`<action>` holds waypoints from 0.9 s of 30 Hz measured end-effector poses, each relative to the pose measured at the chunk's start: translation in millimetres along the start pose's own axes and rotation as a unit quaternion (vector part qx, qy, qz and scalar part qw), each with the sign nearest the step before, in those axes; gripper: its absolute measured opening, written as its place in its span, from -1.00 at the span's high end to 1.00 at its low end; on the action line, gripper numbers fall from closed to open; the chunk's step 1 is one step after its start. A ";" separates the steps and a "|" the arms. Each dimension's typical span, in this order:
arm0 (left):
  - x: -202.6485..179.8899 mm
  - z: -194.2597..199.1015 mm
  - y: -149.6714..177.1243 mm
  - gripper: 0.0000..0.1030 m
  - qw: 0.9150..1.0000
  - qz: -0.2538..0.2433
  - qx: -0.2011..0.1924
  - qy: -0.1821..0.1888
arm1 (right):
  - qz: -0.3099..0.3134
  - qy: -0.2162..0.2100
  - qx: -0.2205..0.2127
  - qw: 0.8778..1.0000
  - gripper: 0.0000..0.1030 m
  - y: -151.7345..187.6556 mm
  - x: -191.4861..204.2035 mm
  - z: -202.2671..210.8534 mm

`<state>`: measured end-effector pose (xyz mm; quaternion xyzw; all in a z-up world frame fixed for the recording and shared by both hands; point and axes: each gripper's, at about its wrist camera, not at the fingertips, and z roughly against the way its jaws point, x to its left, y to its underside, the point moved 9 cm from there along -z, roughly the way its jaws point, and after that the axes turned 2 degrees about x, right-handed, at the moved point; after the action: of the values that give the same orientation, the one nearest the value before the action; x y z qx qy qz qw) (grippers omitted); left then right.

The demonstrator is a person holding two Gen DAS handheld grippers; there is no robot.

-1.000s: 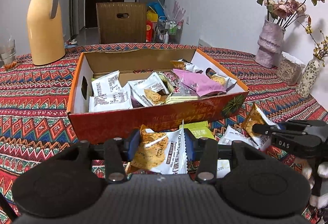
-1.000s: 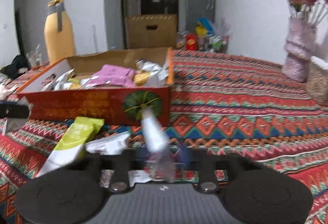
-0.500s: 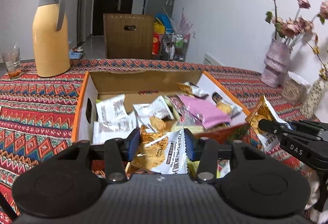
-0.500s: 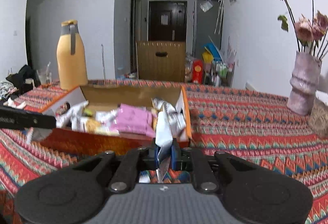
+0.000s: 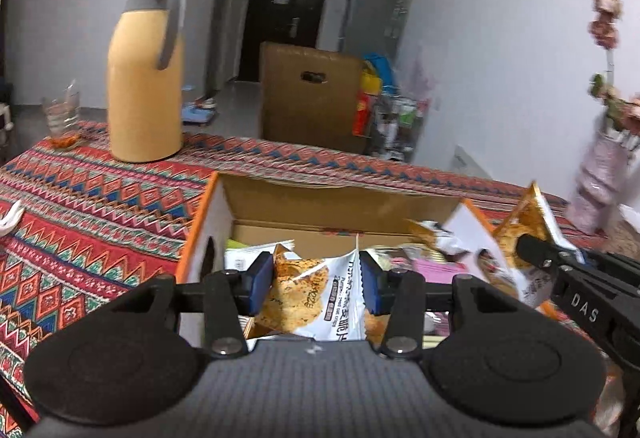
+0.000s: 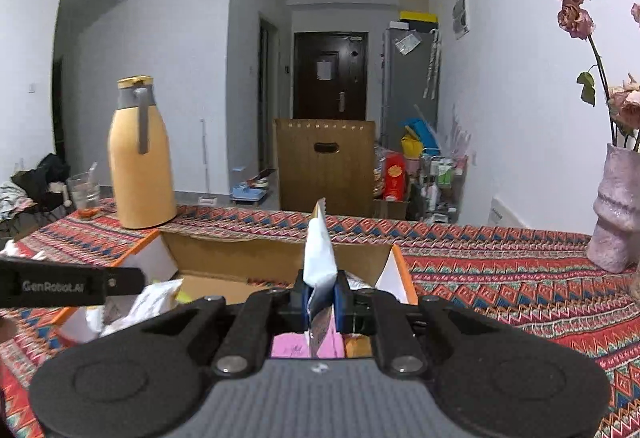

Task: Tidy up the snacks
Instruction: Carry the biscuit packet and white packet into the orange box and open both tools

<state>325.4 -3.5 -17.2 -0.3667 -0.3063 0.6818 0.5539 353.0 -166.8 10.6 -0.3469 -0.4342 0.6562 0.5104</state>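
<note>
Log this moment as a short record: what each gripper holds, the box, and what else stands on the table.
left gripper: shut on a crisp packet, white and orange, held over the box
right gripper: shut on a thin packet, seen edge-on, standing upright
box: open cardboard, orange rim, snack packets inside, one pink
table: patterned red tablecloth
also on table: yellow thermos jug, drinking glass, pink vase with dried flowers
</note>
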 end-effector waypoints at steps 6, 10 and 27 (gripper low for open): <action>15.1 -20.0 11.8 -0.52 1.000 0.018 0.024 -0.002 | -0.008 0.015 0.017 1.000 0.46 19.3 -3.4 -31.8; 25.7 -14.0 11.6 -1.00 0.999 0.045 0.014 0.003 | -0.046 0.007 0.007 0.999 -0.98 22.1 -15.0 -29.9; 17.4 1.9 15.8 -1.00 0.999 0.017 0.048 -0.011 | -0.089 0.010 0.006 0.996 -1.00 20.4 -47.2 15.4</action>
<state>313.4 10.3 -31.9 -0.3372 -0.2730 0.7092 0.5557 342.8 -218.1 -1.8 -0.3103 -0.4539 0.6077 0.5731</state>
